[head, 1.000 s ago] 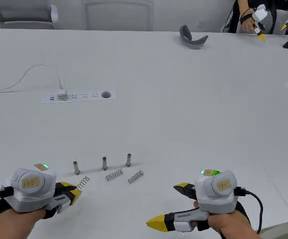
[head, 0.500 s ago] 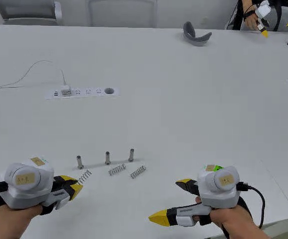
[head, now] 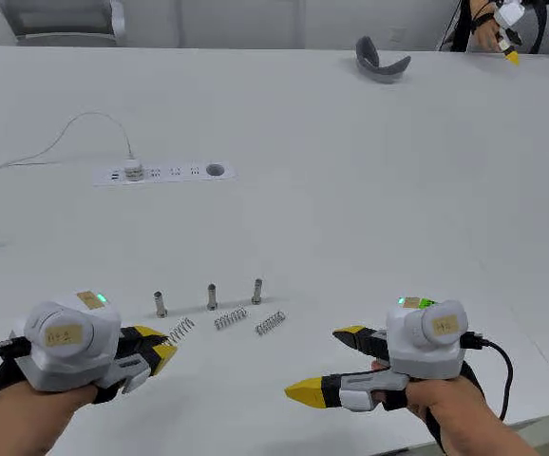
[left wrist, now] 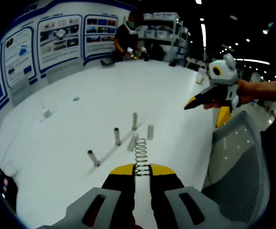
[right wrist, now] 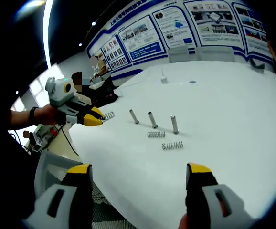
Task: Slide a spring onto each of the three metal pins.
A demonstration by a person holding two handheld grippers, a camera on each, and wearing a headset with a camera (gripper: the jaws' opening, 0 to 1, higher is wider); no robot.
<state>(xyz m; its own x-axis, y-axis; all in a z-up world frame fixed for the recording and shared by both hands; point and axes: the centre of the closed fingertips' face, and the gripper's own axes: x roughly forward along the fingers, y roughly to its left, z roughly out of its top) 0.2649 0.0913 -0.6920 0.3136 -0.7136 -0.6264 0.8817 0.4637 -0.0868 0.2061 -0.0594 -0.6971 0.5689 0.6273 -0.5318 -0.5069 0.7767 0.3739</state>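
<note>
Table (head: 369, 190): white, spread ahead of both tongs.
Right tongs (head: 326, 362): jaws stood wide apart and empty, well right of the parts.
Left tongs (left wrist: 141, 169): were closed on one spring (left wrist: 141, 153), pinched at its near end.
Pins (head: 212, 296), three: stood upright just beyond the left tips.
Loose springs (head: 230, 318), two: lay beside the pins.
Risk: held by one end, the spring might sag, miss a pin top, or knock a pin over.
</note>
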